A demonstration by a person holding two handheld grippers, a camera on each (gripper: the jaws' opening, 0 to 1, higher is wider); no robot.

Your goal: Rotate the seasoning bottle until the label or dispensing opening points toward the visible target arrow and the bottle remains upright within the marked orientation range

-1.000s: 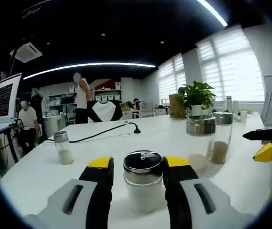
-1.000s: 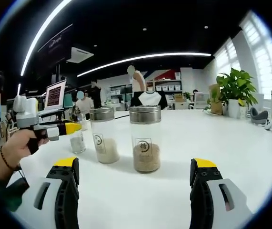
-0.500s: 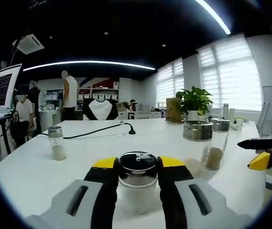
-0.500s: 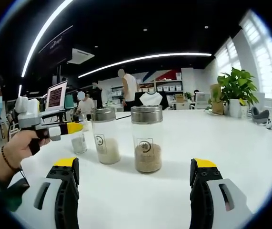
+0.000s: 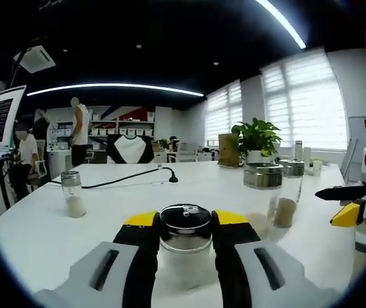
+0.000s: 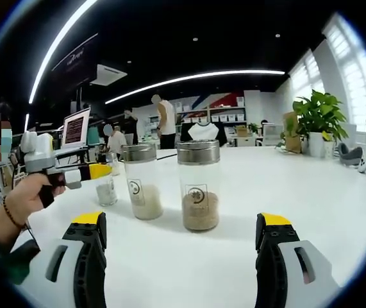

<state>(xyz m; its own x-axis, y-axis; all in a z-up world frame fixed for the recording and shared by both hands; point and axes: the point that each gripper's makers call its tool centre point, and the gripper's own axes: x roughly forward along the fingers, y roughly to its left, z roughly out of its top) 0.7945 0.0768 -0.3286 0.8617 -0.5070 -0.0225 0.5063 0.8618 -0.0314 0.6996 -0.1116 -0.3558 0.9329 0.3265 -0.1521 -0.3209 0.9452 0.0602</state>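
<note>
Chrome-lidded seasoning bottle (image 5: 184,247) sits upright between my left gripper's (image 5: 184,226) jaws. Yellow-tipped black pads press on both sides just under the lid, so the left tongs are closed on it. Lid faces up at the camera with a small tab on top; I can't tell which way the opening or label points. White granules in the lower part of the bottle. It stands on the white desk (image 5: 48,234), close to the near edge in the left gripper view.

My left hand (image 6: 25,199) shows at the left of the right gripper view, wrapped round the left tongs' grip, beaded bracelet on the wrist, tool held level over the desk's left side.

Right gripper (image 6: 181,239) is spread wide with nothing between the jaws; it hovers low over bare desk. In the left gripper view it comes in from the right edge (image 5: 352,204), yellow tip and black jaw pointing inward.

Further out, ahead of the right tongs: a tall jar with brown granules (image 6: 199,186) and, just beside it on the left, a tall jar with white granules (image 6: 141,181), both metal-lidded and upright. A small shaker (image 5: 72,194) stands apart toward the desk's left side. A black cable (image 5: 131,178) runs across the middle. A potted plant (image 5: 255,138) sits at the far edge by the blinds.

People stand in the office behind.
</note>
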